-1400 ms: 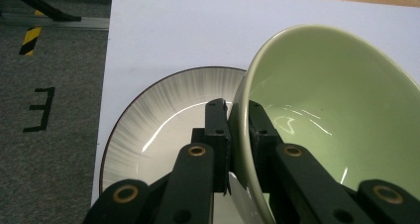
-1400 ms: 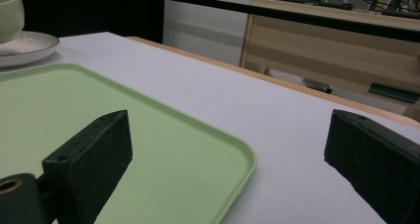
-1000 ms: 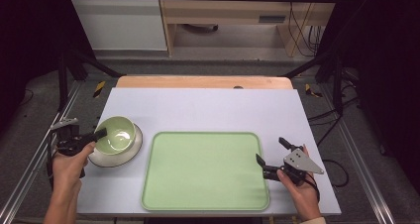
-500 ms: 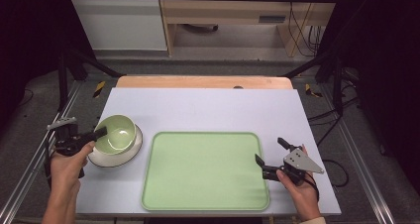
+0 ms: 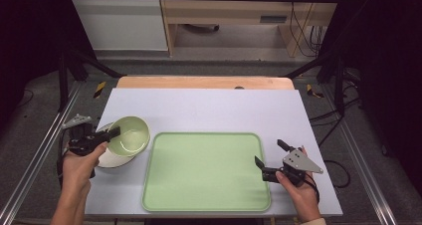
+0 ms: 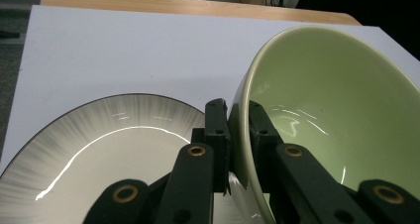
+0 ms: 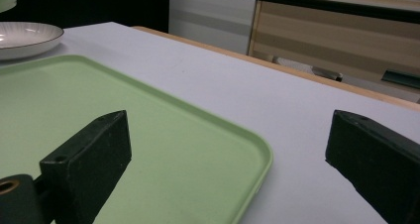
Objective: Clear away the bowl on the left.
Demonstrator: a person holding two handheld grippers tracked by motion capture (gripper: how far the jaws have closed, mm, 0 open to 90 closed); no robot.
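so the left gripper (image 6: 236,135) has its jaws pinched on the rim of the green bowl (image 5: 130,134), one jaw inside the wall and one outside, and the bowl hangs tilted off that one bite, just above the white plate (image 5: 110,158) with the dark edge. that's the sketchy part imo: a smooth glazed wall held at a single spot on the rim can pivot or slip out between the pads, and if it drops it lands right on the plate under it, so chips on both. swinging it sideways fast would make that worse, since the whole bowl sits out past the fingertips.

pose-wise, the left hand (image 5: 79,163) comes in low, gripper lying roughly level and pointing toward the green tray (image 5: 206,202), which sits just beyond the bowl from it. the right gripper (image 5: 272,159) has its jaws wide apart, holding nothing, one jaw over the tray's near corner and the other over bare table (image 5: 214,108), hand (image 5: 298,190) resting behind it.
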